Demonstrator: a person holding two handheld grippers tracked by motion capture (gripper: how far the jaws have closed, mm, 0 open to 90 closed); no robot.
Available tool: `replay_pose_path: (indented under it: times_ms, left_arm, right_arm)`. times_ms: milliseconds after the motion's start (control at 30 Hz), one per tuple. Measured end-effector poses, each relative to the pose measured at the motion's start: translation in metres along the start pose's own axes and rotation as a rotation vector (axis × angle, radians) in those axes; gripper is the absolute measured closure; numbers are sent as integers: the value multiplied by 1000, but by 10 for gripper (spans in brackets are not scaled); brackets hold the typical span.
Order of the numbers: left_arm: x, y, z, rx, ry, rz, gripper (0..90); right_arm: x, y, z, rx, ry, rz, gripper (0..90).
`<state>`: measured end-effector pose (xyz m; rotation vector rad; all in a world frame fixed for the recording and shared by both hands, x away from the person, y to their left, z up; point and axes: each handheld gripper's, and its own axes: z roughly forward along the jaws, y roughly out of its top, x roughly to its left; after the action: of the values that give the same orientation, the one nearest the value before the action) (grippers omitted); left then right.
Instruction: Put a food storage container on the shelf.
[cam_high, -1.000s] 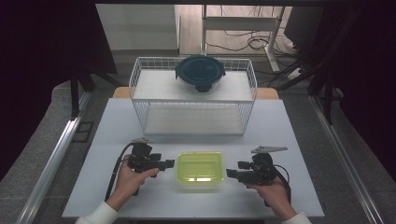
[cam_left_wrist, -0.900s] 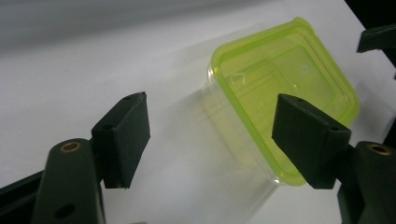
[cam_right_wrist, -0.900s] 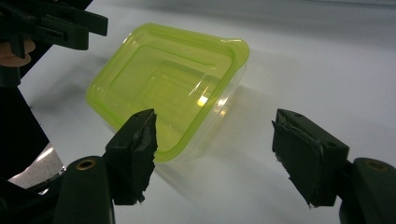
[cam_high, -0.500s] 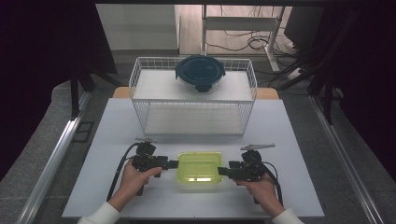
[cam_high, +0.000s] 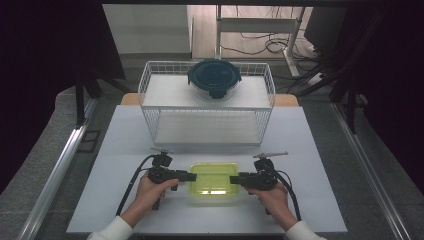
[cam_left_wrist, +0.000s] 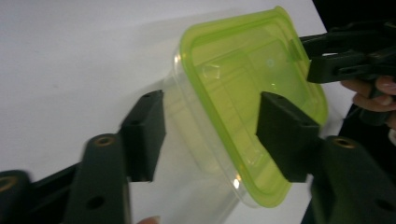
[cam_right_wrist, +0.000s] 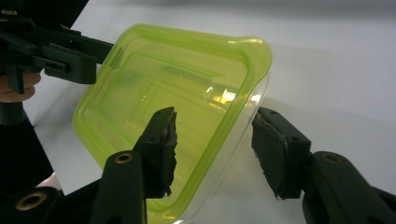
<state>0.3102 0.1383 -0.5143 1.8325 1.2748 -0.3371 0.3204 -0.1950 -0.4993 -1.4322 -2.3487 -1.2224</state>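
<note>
Straddling the left end of the clear rectangular plastic container with the lime-green lid (cam_left_wrist: 252, 93), the left gripper (cam_left_wrist: 210, 135) has its 2 black jaws spread, 1 above the lid and 1 beside the clear wall below the rim. They have just been closing, yet a gap shows at each pad, so nothing is pinched. The right gripper (cam_right_wrist: 212, 149) mirrors this at the container's opposite end: 1 jaw over the lid, 1 outside the wall, also just narrowing and not yet pressing.

In the high view the left gripper (cam_high: 181, 176) and right gripper (cam_high: 239, 179) face each other across the container (cam_high: 214, 179), which sits flat on the white table (cam_high: 320, 150) near its front edge. Taking both ends at once probably serves to lift the light box level, or to steady it while the lid is worked.

Behind it stands a white wire 2-tier rack (cam_high: 150, 95), and on the rack's upper shelf rests a round clear container with a dark teal lid (cam_high: 214, 77), well apart from the hands.
</note>
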Motion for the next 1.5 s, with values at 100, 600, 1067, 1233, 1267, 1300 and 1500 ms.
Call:
replay_pose_path:
  times_ms: [100,600,1067,1233,1267,1300,1500]
  left_arm:
    - [-1,-1,3,16,-17,-2,544]
    - [-9,-8,-3,-51,-20,-49,745]
    - [-18,-8,-16,-81,-39,0,786]
    - [-25,-6,-21,-99,-34,30,786]
    - [-26,-6,-22,-103,-32,33,787]
    - [-26,-6,-22,-109,-32,37,788]
    - [-31,-4,-28,-123,-35,61,791]
  right_arm:
    - [-3,-1,3,18,40,38,555]
    - [-7,-5,-9,-17,85,154,765]
    - [1,-1,-22,-61,89,84,779]
    - [6,2,-27,-78,79,51,780]
    - [6,2,-28,-84,77,40,780]
    - [8,3,-29,-86,76,37,780]
    - [14,4,-35,-109,70,8,779]
